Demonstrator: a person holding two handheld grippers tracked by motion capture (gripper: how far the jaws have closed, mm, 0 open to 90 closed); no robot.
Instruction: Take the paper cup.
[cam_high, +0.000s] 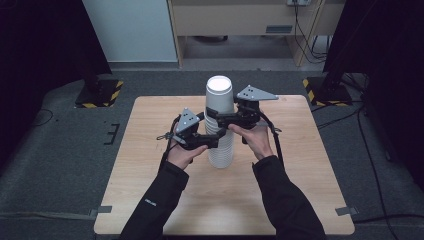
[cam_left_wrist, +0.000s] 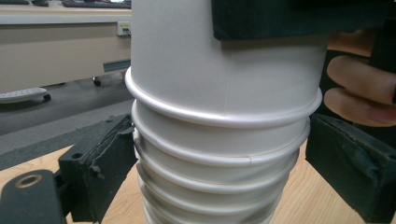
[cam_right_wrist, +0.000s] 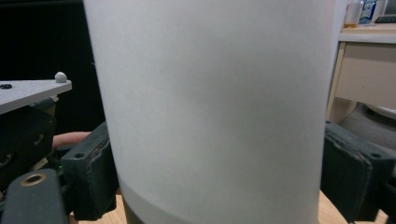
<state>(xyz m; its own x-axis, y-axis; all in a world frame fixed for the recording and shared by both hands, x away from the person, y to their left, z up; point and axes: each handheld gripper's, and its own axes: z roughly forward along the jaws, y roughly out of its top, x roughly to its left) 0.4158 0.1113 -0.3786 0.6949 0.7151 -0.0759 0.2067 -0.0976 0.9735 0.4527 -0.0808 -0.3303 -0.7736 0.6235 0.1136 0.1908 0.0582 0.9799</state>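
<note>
A tall stack of white paper cups (cam_high: 220, 135) stands upside down at the middle of the wooden table (cam_high: 150, 190). My left gripper (cam_high: 212, 140) comes in from the left and is shut on the lower cups (cam_left_wrist: 219, 186), its pads (cam_left_wrist: 100, 163) pressed against the rolled rims. My right gripper (cam_high: 220, 117) sits higher and is shut on the top cup (cam_right_wrist: 215, 93), one jaw on each side of its smooth wall. In the left gripper view, the right gripper's black jaw crosses the top cup (cam_left_wrist: 224, 70).
A person's hands and dark sleeves (cam_high: 290, 200) reach in from the table's near edge. Black stands with yellow-striped bases (cam_high: 100, 92) stand on the grey floor at both far corners. Cables (cam_high: 370, 150) run along the floor on the right. A pale cabinet (cam_high: 240, 20) stands behind.
</note>
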